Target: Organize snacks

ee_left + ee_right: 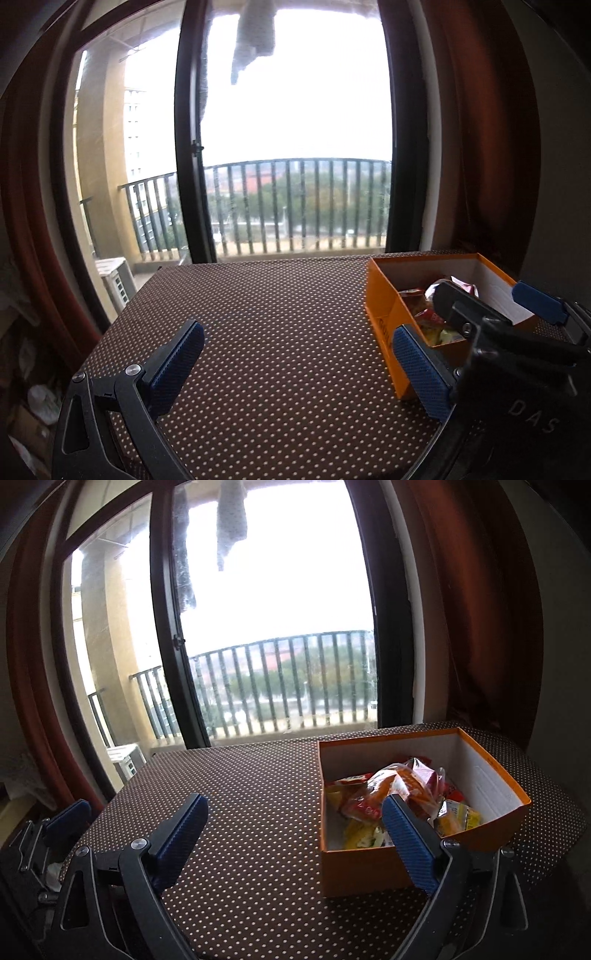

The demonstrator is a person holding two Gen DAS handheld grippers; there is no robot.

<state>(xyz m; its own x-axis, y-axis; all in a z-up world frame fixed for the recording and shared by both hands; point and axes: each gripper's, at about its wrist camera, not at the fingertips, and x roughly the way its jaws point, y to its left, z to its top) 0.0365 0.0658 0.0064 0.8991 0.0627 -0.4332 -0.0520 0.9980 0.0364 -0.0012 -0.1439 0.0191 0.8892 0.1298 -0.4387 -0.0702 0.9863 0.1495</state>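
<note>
On the dotted table (258, 812) we judge the snacks (399, 794) already sit boxed (369, 867); both our grippers (299, 369) (295, 838) gape wide, empty, ready to withdraw.

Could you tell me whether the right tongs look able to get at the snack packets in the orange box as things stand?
Probably yes. The right tongs are open and empty, the orange box has no lid, and the snack packets lie exposed just ahead, with nothing between.
</note>
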